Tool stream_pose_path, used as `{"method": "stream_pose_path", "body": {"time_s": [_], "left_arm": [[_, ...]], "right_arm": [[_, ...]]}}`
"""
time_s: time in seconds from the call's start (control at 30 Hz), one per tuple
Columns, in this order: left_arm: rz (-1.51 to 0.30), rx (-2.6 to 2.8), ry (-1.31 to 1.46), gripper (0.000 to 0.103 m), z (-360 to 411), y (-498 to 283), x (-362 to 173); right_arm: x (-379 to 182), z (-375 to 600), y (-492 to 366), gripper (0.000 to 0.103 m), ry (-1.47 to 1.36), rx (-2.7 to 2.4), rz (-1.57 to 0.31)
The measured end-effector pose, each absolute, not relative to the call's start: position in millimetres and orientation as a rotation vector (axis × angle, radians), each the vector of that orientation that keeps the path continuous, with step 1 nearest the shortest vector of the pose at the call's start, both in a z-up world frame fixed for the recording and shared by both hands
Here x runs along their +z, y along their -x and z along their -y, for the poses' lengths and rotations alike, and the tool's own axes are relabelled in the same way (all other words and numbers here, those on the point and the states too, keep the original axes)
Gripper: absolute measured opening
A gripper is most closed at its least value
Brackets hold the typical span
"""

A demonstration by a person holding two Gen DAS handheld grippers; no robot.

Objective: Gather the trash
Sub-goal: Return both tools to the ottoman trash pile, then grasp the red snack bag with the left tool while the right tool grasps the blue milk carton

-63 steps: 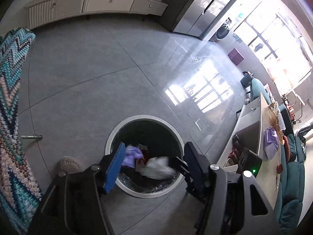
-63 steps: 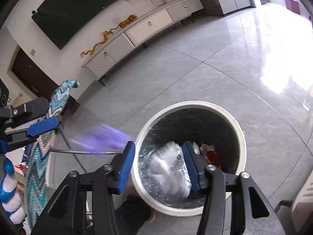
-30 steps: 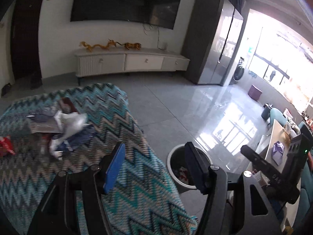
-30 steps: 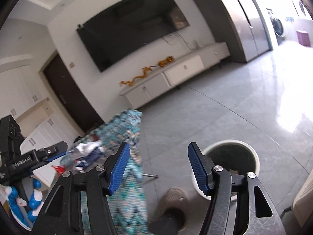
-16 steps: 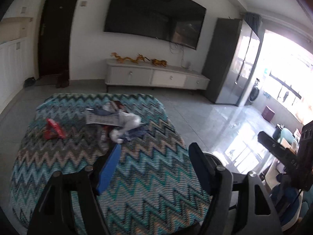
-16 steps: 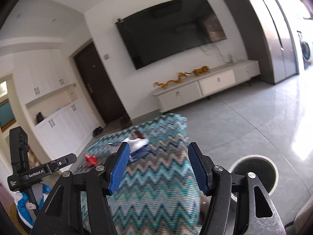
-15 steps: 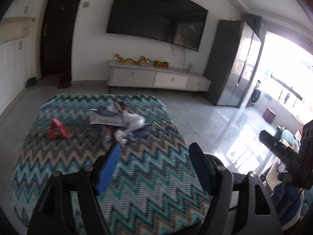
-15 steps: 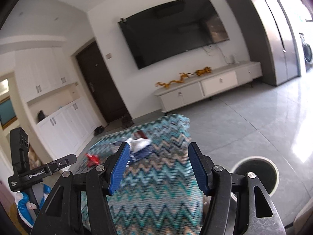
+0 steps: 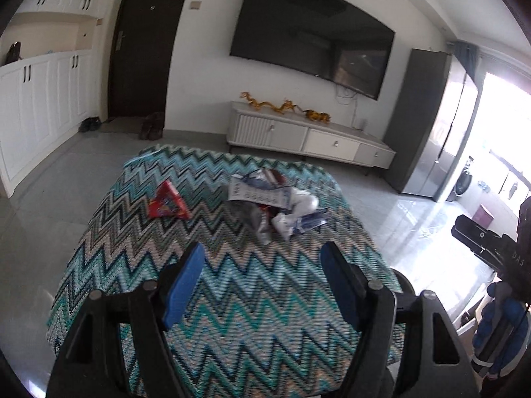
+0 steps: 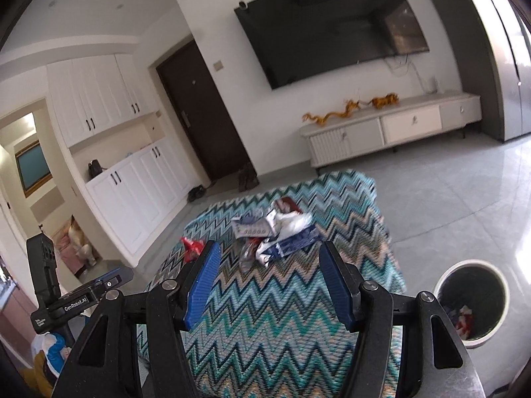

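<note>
The left gripper [image 9: 262,262] hung above the near part of a surface [image 9: 232,315] draped in a teal zigzag cloth. Its jaws had just been opening and stood wide apart with nothing between them. The right gripper [image 10: 268,265] also hung over the near part of that surface [image 10: 282,331], its blue-padded jaws apart and empty.

The trash lay toward the far half of the cloth, well ahead of both grippers. A heap of crumpled wrappers [image 9: 275,205] sat right of the middle in the left wrist view: white plastic, a printed white packet, blue-and-white scraps and something dark red, all touching or overlapping. A red wrapper [image 9: 167,204] lay flat to the left of the heap, apart from it. In the right wrist view the same heap [image 10: 275,232] showed between the fingertips and beyond them, and the red wrapper [image 10: 192,247] was partly hidden behind the left finger.

A round white bin [image 10: 471,301] with a dark liner stood on the grey tiled floor, just beside the right edge of the surface. Some red and white trash already lay at its bottom.
</note>
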State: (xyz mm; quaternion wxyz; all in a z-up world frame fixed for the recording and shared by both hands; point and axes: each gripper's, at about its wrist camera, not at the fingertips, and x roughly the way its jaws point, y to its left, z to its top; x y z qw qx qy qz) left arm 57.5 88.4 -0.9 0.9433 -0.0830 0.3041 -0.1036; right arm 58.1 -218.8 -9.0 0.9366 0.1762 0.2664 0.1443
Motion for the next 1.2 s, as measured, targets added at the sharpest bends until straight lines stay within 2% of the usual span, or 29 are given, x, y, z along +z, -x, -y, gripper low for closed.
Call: {"method": "stream_pose_path", "body": {"time_s": [0.63,0.97,1.2], "left_arm": [[-0.776,-0.080,0.208,0.071,-134,-156,-84],[-0.791,-0.023,0.235,0.077,-161,-190,-105],[-0.760,0.018,0.195,0.079,-165,-225,-105]], "right_arm": [[-121,168,-225,0.062,-0.540,0.414,-0.882],[-167,162,-285,0.064,-0.648,0.382,-0.964],[-178,151,-309,0.070,-0.645,0.374,-0.968]]}}
